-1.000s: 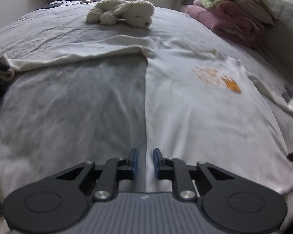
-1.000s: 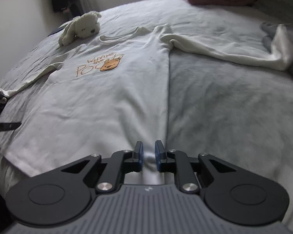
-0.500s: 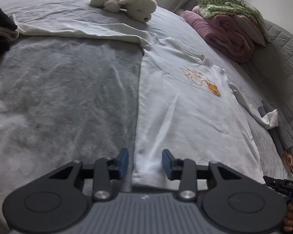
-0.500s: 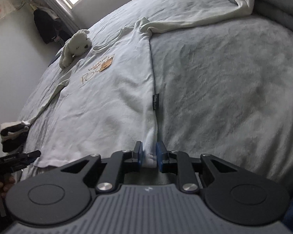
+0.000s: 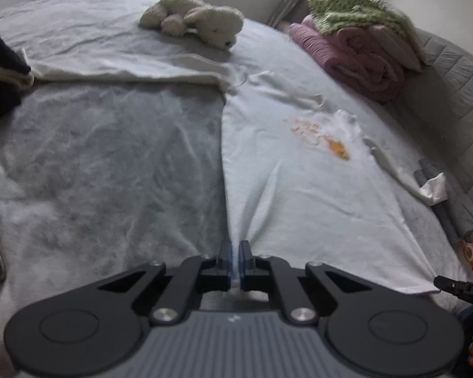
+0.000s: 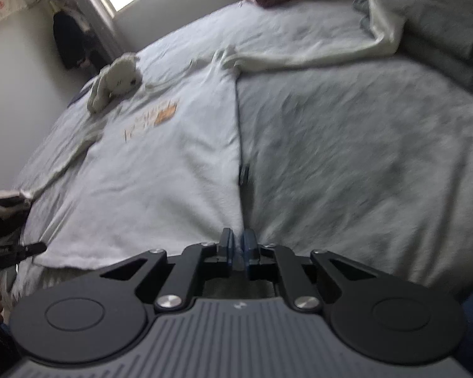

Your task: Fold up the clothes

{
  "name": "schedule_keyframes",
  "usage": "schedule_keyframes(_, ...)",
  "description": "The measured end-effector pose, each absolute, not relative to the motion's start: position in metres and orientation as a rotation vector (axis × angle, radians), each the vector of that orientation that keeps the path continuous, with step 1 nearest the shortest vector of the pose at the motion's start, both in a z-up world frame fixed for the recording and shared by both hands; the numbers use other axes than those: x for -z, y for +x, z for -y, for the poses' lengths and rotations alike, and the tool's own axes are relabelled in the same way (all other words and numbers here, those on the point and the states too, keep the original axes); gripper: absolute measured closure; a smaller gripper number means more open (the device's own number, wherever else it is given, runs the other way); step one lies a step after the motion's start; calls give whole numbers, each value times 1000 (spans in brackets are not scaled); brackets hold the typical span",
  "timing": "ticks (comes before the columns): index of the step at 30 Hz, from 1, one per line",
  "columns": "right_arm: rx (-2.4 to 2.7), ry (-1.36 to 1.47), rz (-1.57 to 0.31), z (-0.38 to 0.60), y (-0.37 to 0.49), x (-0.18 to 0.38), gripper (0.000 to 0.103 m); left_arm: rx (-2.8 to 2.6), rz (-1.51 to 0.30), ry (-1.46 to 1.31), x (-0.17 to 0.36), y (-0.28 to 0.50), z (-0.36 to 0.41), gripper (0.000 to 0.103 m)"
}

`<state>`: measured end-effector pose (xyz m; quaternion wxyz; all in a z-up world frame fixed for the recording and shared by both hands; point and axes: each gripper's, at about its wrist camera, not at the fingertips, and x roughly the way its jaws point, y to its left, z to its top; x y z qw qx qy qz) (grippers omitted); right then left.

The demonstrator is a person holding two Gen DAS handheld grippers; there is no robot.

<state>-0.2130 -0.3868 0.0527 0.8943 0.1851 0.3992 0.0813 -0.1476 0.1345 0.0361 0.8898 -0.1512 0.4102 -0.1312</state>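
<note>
A white long-sleeved shirt (image 5: 299,189) with an orange print lies face up on the grey bed, sleeves spread out. My left gripper (image 5: 235,247) is shut on the hem at the shirt's left bottom corner, and the cloth puckers toward the pads. In the right wrist view the same shirt (image 6: 160,173) spreads to the left, and my right gripper (image 6: 237,239) is shut on the hem at its right bottom corner. Each gripper's tip shows in the other's view at the opposite hem corner: the right gripper (image 5: 457,288) and the left gripper (image 6: 15,250).
A white plush toy (image 5: 198,22) lies beyond the collar. A pile of pink and green blankets (image 5: 356,50) sits at the far right by a quilted grey headboard (image 5: 451,88). Folded grey cloth (image 6: 441,31) lies under one sleeve end. A dark garment (image 5: 0,72) is at the left edge.
Both grippers' jaws have closed onto the shirt's hem corners, the left after first widening. The cloth now bunches at the pads, and both views have swung and rolled slightly.
</note>
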Motion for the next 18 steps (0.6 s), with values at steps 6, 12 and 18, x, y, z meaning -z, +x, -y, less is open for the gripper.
schedule_keyframes(6, -139, 322, -845, 385, -211, -67, 98, 263, -884, -243, -30, -156, -122, 99)
schedule_keyframes(12, -143, 314, -924, 377, -204, -43, 96, 249, -905, -215, -28, -151, -124, 96)
schedule_keyframes(18, -147, 377, -923, 383, -200, -49, 88, 197, -881, -271, -34, -137, -138, 85)
